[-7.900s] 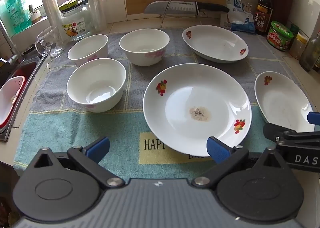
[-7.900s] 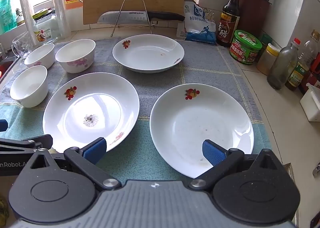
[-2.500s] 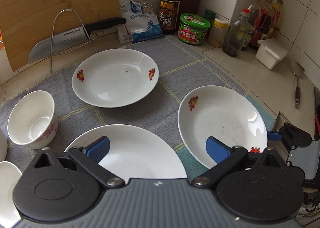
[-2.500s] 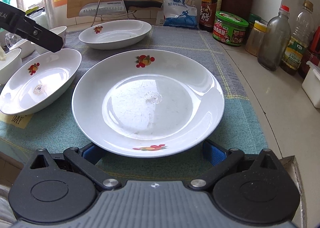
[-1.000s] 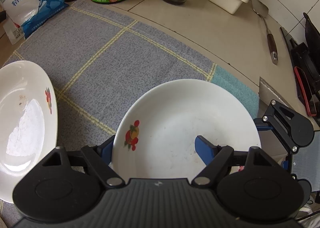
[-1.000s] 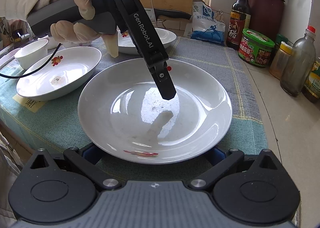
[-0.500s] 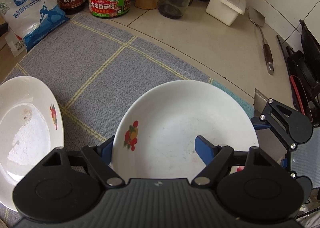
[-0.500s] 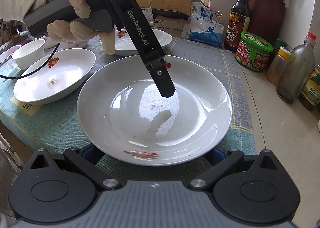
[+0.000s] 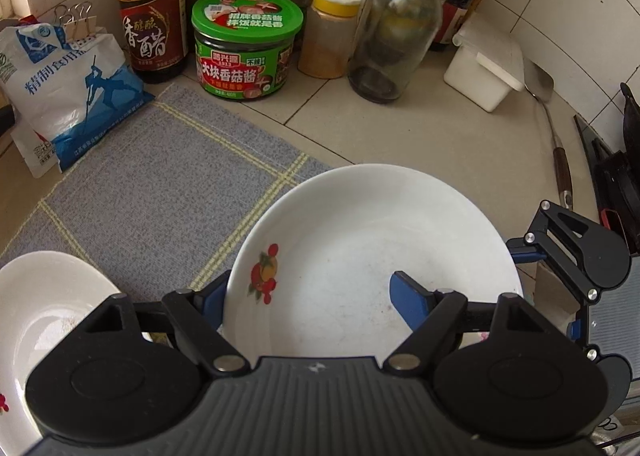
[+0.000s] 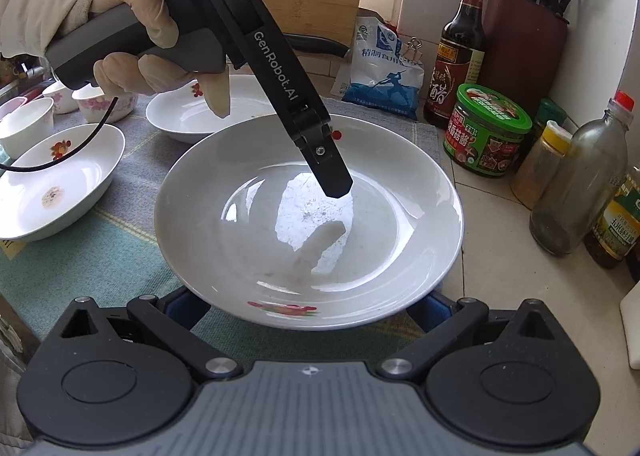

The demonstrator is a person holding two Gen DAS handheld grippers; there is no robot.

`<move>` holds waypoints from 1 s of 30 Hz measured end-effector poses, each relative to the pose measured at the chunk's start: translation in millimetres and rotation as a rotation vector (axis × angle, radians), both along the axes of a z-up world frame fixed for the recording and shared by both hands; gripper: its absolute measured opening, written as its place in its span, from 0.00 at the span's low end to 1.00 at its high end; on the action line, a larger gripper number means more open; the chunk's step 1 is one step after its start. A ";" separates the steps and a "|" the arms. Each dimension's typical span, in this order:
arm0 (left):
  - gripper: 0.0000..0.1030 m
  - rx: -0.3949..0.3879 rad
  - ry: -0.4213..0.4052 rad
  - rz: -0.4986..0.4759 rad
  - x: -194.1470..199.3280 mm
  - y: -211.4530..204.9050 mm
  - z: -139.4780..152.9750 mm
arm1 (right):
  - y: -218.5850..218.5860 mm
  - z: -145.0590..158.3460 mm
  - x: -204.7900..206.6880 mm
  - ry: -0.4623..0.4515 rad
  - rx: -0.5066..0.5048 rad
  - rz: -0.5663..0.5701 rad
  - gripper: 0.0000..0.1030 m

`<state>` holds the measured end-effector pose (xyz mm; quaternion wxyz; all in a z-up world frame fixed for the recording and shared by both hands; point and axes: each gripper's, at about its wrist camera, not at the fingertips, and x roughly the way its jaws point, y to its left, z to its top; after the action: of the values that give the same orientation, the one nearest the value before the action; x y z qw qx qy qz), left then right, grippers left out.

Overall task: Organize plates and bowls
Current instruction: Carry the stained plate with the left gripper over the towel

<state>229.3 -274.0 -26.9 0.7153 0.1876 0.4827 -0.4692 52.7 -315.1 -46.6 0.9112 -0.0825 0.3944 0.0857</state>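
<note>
Plate [image 10: 400, 240], white with a fruit print, sits at the right end of the mat [image 9: 160, 184], close to the counter's front edge. Its near edge looks raised off the cloth.

- Left gripper [image 9: 308, 292]: jaws half apart, straddling the far rim, 1 finger over the well, 1 outside. No pinch visible.
- Right gripper [image 10: 308, 308]: jaws wide apart, pads tucked under the near rim. Cannot tell whether they bear any weight.

Step, as judged: moving this plate toward plate 2 [image 10: 60, 176], just beside it on the left, to stack.

Risks:
- Nothing clamps the plate. If the 2 hands drift apart or tilt unevenly, it may slide off the right fingers and drop onto the cloth or over the edge.
- Glazed rim on smooth pads, so expect little friction.
- Jar [image 10: 488, 128] and bottle [image 10: 576, 184] stand near. A swing right could knock them.
- Hard set-down on plate 2 could chip either rim.
</note>
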 end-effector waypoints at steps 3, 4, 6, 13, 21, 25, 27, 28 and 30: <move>0.78 -0.002 -0.002 -0.001 9.9 -9.9 -3.9 | -10.9 -2.7 10.1 0.003 -0.004 0.000 1.00; 0.78 -0.002 -0.003 -0.002 12.9 -12.9 -5.3 | -13.8 -3.7 13.1 0.006 -0.006 0.000 1.00; 0.78 0.001 -0.009 -0.010 17.9 -19.4 -8.6 | -18.8 -5.7 17.5 0.010 -0.011 -0.002 1.00; 0.78 -0.001 -0.015 -0.024 30.7 -37.2 -20.0 | -34.1 -14.7 31.5 0.026 -0.015 -0.026 1.00; 0.78 -0.005 -0.005 -0.020 38.6 -44.2 -29.2 | -41.4 -20.8 36.0 0.035 0.004 -0.054 1.00; 0.78 -0.004 -0.017 -0.029 37.0 -44.0 -29.4 | -40.7 -21.3 35.7 0.037 0.006 -0.060 1.00; 0.79 -0.005 -0.023 -0.034 36.5 -43.8 -30.0 | -40.5 -22.0 36.5 0.036 0.003 -0.063 1.00; 0.79 -0.005 -0.027 -0.033 36.0 -43.3 -29.8 | -40.0 -22.0 36.1 0.036 0.000 -0.063 1.00; 0.80 -0.007 -0.038 -0.032 34.1 -42.2 -28.1 | -39.7 -21.6 35.4 0.036 0.000 -0.066 1.00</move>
<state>263.3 -316.2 -55.0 0.7175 0.2016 0.4641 -0.4786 88.1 -354.8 -68.2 0.9064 -0.0678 0.4131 0.0570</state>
